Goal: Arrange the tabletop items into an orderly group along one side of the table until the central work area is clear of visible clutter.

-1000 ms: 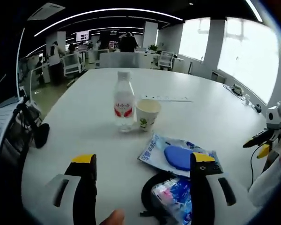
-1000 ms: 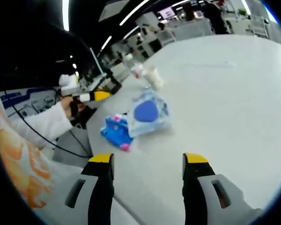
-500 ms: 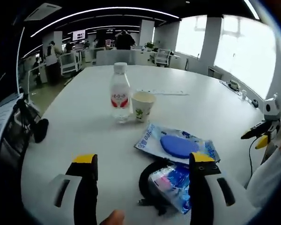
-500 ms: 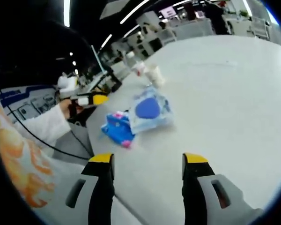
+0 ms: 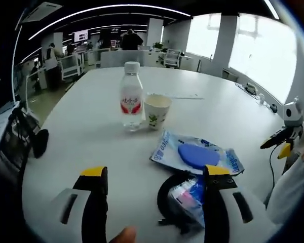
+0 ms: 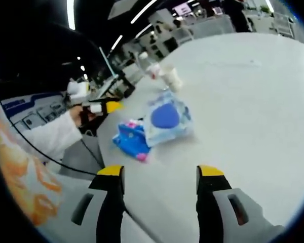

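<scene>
A clear water bottle with a red label stands on the white table, beside a paper cup. Nearer lies a pale blue packet with a dark blue disc in it, and a small blue and pink packet on a black coil of cable. My left gripper is open above the near table edge, its right jaw over the small packet. My right gripper is open over bare table, short of the same blue packet, small packet, cup and bottle. The left gripper appears at the left, in a white-sleeved hand.
The right gripper shows at the table's right edge. A black object sits off the left edge. A flat white strip lies beyond the cup. Office chairs and people stand far behind. White table stretches away to the right.
Both cameras shifted slightly; in the right gripper view the packets appear a little closer. No item has moved on the table and both grippers stay open.
</scene>
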The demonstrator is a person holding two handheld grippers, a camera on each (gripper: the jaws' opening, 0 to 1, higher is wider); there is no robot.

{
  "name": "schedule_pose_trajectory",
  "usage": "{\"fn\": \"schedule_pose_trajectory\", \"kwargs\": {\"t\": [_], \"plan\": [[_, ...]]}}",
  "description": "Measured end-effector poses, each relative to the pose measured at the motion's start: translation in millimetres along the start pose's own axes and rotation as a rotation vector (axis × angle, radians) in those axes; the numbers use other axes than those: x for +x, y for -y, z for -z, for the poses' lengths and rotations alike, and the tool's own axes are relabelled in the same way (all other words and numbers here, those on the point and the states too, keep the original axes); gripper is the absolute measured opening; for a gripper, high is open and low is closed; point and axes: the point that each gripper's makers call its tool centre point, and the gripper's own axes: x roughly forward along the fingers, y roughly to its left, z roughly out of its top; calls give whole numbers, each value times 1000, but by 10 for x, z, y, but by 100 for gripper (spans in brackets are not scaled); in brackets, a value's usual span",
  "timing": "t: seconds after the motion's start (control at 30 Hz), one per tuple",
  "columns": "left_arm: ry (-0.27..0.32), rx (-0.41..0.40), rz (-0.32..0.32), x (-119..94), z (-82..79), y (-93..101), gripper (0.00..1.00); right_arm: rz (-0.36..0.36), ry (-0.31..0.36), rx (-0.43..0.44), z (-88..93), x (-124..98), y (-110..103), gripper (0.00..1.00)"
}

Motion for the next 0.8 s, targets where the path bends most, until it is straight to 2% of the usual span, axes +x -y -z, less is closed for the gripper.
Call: {"fn": "schedule_pose_trajectory", "kwargs": {"t": [0.07, 0.13, 0.17, 0.2, 0.23, 0.33, 0.43, 0.57, 0.7, 0.8], "plan": [[-12, -9, 14, 85, 22, 6, 74, -33, -7, 54, 22, 62, -36, 52], [-41, -57, 31, 180, 69, 20, 70, -66, 1, 153, 2, 131, -82, 52], [-37, -73, 38, 215, 61, 29, 69, -93, 3, 200, -7, 165, -123, 51], [-24, -93, 51, 250, 39, 49, 68, -95, 22, 200, -48, 201, -109, 51], [-18, -131, 66, 303, 24, 69, 67, -90, 7, 221, -37, 234, -116, 51], [-75, -193, 78, 421, 108, 63, 62, -105, 12, 217, -90, 335, -146, 50], [-55, -245, 78, 538, 45, 30, 64, -128, 13, 269, -138, 426, -189, 50], [-53, -279, 88, 655, -9, -6, 61, -137, 6, 298, -185, 563, -222, 50], [-64, -281, 89, 789, -34, -13, 60, -112, -37, 284, -126, 718, -191, 50], [-63, -282, 85, 866, -36, -13, 59, -110, -36, 368, -137, 801, -177, 50]]}}
